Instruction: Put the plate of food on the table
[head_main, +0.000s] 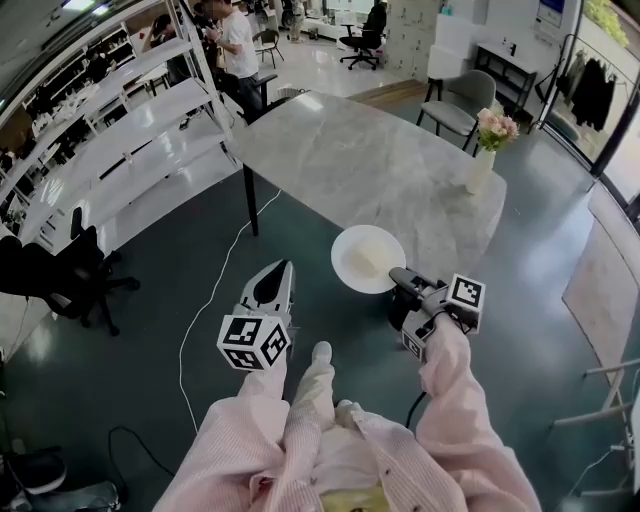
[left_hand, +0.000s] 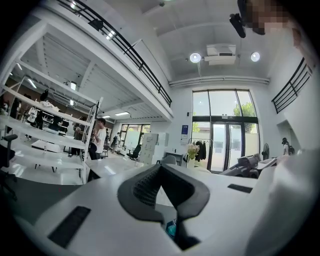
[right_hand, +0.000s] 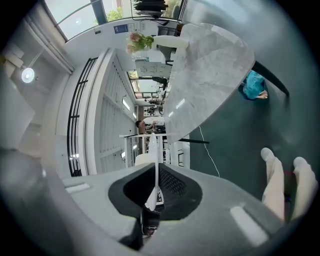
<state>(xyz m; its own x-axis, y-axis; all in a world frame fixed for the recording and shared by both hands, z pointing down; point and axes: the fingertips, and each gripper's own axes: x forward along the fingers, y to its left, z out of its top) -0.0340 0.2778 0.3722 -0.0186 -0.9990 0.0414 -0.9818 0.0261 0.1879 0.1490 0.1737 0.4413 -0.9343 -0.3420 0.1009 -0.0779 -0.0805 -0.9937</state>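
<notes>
A white plate (head_main: 368, 258) with a pale piece of food (head_main: 366, 262) hangs level over the dark floor, just short of the near edge of the grey marble table (head_main: 370, 160). My right gripper (head_main: 398, 275) is shut on the plate's right rim. In the right gripper view that rim shows as a thin white edge (right_hand: 153, 165) pinched between the black pads. My left gripper (head_main: 283, 266) is to the left of the plate, apart from it, with its jaws together and nothing between them. The left gripper view shows the left gripper (left_hand: 160, 167) pointing level towards the table.
A white vase of flowers (head_main: 484, 150) stands at the table's right end, with a grey chair (head_main: 460, 105) behind it. White shelving (head_main: 120, 150) runs along the left, with a black office chair (head_main: 60, 280) nearby. A white cable (head_main: 210, 290) lies on the floor. A person (head_main: 238, 45) stands at the far left.
</notes>
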